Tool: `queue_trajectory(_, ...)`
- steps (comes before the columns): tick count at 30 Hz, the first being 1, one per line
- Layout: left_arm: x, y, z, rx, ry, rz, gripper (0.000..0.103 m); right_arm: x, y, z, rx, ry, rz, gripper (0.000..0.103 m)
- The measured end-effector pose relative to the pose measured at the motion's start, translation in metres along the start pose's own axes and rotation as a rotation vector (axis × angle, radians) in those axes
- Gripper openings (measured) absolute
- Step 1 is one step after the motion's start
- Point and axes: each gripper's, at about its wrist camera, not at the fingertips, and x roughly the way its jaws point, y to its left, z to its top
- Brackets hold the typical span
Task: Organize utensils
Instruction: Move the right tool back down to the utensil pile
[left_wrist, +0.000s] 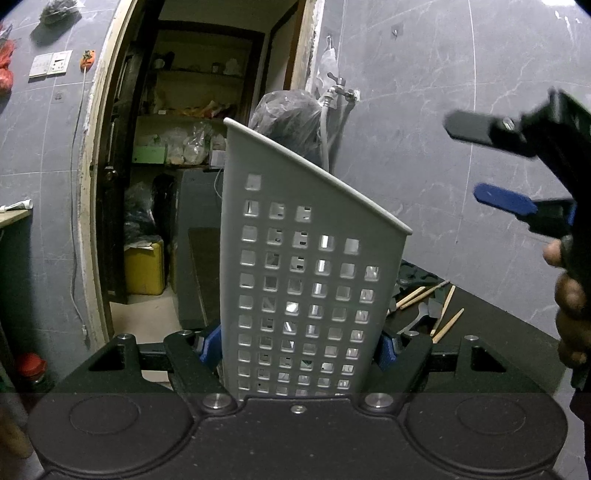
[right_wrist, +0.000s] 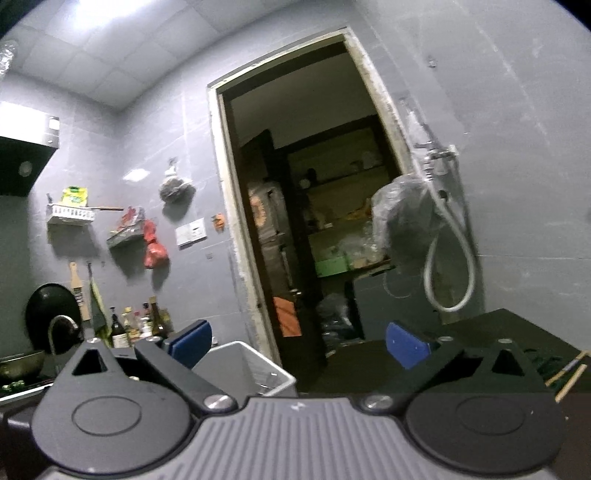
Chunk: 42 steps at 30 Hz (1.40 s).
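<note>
A pale grey utensil holder (left_wrist: 306, 280) with square holes and a slanted top rim stands upright in the left wrist view. My left gripper (left_wrist: 298, 347) is shut on its lower sides with its blue pads (left_wrist: 209, 343). Behind it, wooden chopsticks (left_wrist: 445, 306) and a metal spoon (left_wrist: 419, 317) lie on the dark table (left_wrist: 491, 325). At the upper right, a hand (left_wrist: 570, 299) holds my right gripper (left_wrist: 480, 166) open and empty in the air. In the right wrist view, the right gripper (right_wrist: 299, 343) is wide open above the holder's rim (right_wrist: 258, 354). Chopsticks (right_wrist: 570, 373) show at the right.
An open doorway (left_wrist: 192, 147) leads to a dim storeroom with shelves and a yellow canister (left_wrist: 144, 269). A wall tap with a hose (right_wrist: 436, 206) and a plastic-wrapped bundle (left_wrist: 288, 118) are behind the holder. Bottles (right_wrist: 125, 325) and a wok (right_wrist: 51, 310) stand at the far left counter.
</note>
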Motion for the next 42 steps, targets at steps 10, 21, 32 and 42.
queue_trajectory(10, 0.001, -0.003, 0.003, 0.003, 0.01, 0.005, 0.077, -0.01, -0.039, -0.026, 0.069, 0.077, -0.158, 0.103)
queue_trajectory(21, 0.002, -0.001, 0.003, 0.002, 0.009, -0.012, 0.077, 0.012, -0.064, -0.059, 0.122, 0.229, -0.298, 0.103)
queue_trajectory(32, 0.007, 0.009, 0.002, -0.007, 0.005, -0.043, 0.078, 0.045, -0.054, -0.053, -0.078, 0.338, -0.403, 0.103)
queue_trajectory(42, 0.011, 0.014, 0.001, -0.017, 0.001, -0.063, 0.078, 0.078, -0.043, -0.05, -0.21, 0.402, -0.431, 0.103)
